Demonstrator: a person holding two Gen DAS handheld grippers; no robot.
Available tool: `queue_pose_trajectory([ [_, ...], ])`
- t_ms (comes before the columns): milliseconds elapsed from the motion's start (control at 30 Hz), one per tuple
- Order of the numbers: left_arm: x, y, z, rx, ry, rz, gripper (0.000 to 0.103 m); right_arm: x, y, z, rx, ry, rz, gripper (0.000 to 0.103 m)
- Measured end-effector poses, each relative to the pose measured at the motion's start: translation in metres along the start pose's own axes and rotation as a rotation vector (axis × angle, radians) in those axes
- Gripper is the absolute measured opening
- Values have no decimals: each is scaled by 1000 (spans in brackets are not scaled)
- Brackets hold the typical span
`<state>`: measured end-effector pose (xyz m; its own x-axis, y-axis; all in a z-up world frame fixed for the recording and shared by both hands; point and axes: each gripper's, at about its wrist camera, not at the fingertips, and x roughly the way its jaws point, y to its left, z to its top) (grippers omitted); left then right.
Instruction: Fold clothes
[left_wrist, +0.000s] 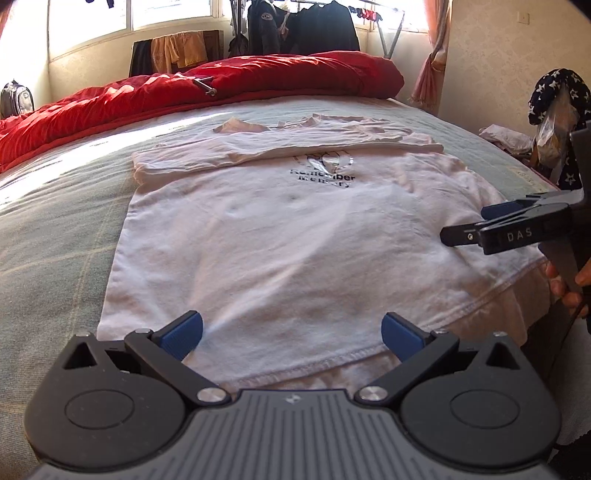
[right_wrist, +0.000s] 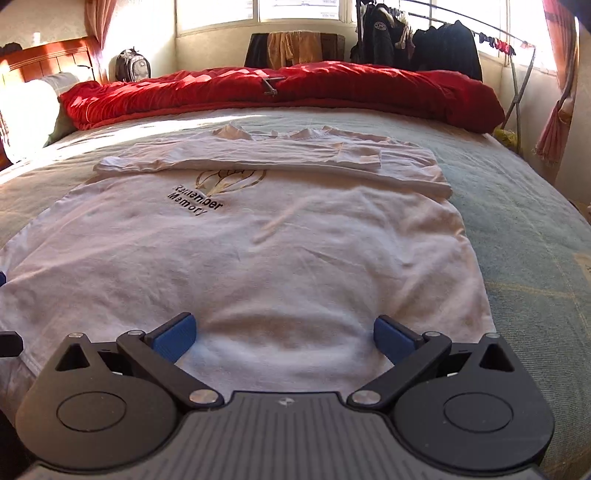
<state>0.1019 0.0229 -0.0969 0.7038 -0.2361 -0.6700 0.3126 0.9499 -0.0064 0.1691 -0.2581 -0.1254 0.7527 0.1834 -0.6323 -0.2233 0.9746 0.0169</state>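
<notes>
A white T-shirt (right_wrist: 280, 258) lies spread flat on the bed (right_wrist: 524, 229), printed side up, black lettering and a gold emblem (right_wrist: 231, 179) on its chest. Its sleeves are folded inward across the top, forming a band just beyond the emblem. The hem hangs nearest the bed's edge, with a second layer of fabric peeking from beneath it.

The left gripper (left_wrist: 291, 332) hovers above the hem, jaws spread wide with the blue pads well apart, pinching nothing. The right gripper (right_wrist: 284, 334) hangs above the same hem farther toward the shirt's right side, its jaws likewise spread and empty. In the left wrist view, the right gripper shows side-on over the shirt's right edge, a hand (left_wrist: 567, 286) wrapped around its handle.

Beyond the T-shirt, a crumpled red quilt (right_wrist: 332, 90) runs along the far side of the bed, and dark garments hang on a rack (right_wrist: 424, 40) behind it, by the window.
</notes>
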Motion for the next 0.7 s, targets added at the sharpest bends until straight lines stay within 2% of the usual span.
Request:
queue_pose_trajectory([
  [33, -2, -3, -2, 8, 3, 6, 102, -2, 1, -5, 5, -19, -4, 103],
  [133, -10, -13, -6, 35, 10, 20, 102, -2, -4, -1, 49, 4, 8, 103],
  [367, -33, -28, -9, 94, -18, -38, 102, -4, -4, -1, 42, 6, 14, 103],
  [500, -38, -44, -11, 161, -34, -70, 102, -16, -11, 5, 72, 26, 65, 103],
  [567, -40, -51, -12, 194, -41, -85, 102, -27, -19, 6, 124, 5, 99, 103],
  [633, -38, -64, -11, 247, -54, -81, 102, -37, -27, 7, 162, -13, 112, 103],
  [700, -35, -80, -11, 343, -78, -73, 102, -47, -36, 9, 188, -21, 121, 103],
])
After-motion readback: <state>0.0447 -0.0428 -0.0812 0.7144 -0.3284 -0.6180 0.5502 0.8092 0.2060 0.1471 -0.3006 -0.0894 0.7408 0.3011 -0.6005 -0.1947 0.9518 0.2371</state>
